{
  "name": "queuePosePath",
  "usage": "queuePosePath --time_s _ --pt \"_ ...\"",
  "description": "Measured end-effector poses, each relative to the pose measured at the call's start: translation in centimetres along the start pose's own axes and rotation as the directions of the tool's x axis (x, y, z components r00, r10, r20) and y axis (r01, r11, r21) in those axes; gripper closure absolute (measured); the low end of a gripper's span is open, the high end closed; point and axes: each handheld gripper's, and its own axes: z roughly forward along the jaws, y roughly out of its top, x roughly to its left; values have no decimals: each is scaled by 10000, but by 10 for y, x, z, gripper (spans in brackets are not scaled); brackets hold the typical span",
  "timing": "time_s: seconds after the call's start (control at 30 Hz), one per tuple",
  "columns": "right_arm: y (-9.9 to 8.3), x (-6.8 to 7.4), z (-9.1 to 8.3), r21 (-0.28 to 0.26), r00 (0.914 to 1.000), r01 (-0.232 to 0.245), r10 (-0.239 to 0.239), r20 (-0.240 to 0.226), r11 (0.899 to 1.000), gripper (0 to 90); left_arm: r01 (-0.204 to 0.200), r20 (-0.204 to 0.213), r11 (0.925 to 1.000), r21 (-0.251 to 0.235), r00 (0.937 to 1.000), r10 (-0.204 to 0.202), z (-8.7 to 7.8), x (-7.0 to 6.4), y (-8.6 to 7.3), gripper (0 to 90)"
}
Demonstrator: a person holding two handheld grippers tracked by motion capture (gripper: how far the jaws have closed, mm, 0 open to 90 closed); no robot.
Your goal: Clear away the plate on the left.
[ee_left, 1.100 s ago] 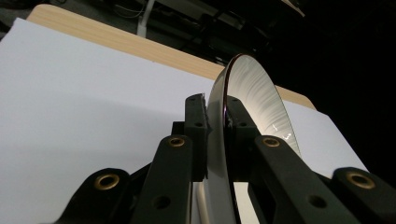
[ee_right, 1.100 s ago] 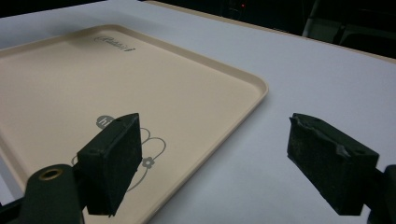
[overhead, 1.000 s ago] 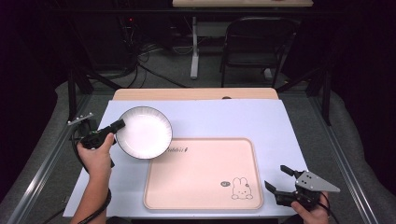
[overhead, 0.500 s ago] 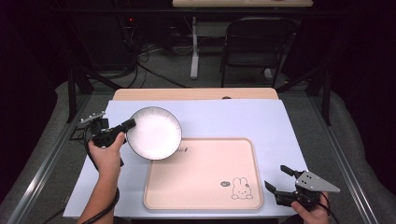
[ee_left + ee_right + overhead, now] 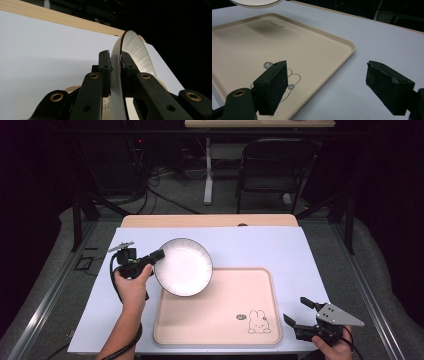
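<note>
**Plate held over the tray's corner**

The left gripper (image 5: 159,255) clamps the rim of the white plate (image 5: 183,267), which hangs over the far left corner of the pink tray (image 5: 220,320). The right gripper (image 5: 299,312) rests near the tray's near right corner, jaws spread wide and holding nothing, above the white table cover (image 5: 280,250).

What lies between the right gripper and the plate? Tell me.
The high view shows only bare pink tray between the right gripper and the plate.

One white plate (image 5: 183,266), one pink tray (image 5: 218,317), one white table sheet (image 5: 280,250), two claws, one chair (image 5: 274,167)
</note>
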Motion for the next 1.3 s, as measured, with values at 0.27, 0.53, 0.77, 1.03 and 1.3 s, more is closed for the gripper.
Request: queuePosePath --time_s 0.27,0.53,0.77,1.03,1.3 --pt "0 0 0 -11 10000 -11 11 1 10000 173 -139 297 9996 260 9995 131 14 -13 -7 817" --pt "0 0 0 -4 10000 17 -17 -9 10000 173 -253 536 9984 509 9983 226 22 -22 -14 817" --pt "0 0 0 -4 10000 18 -18 -4 10000 173 -351 705 9967 734 9971 300 28 -28 -22 816" --pt "0 0 0 -2 10000 36 -36 -6 10000 173 -482 880 9939 995 9953 395 33 -34 -30 815" --pt "0 0 0 -2 10000 27 -27 -8 10000 173 -691 1129 9900 1230 9921 553 37 -41 -37 816"
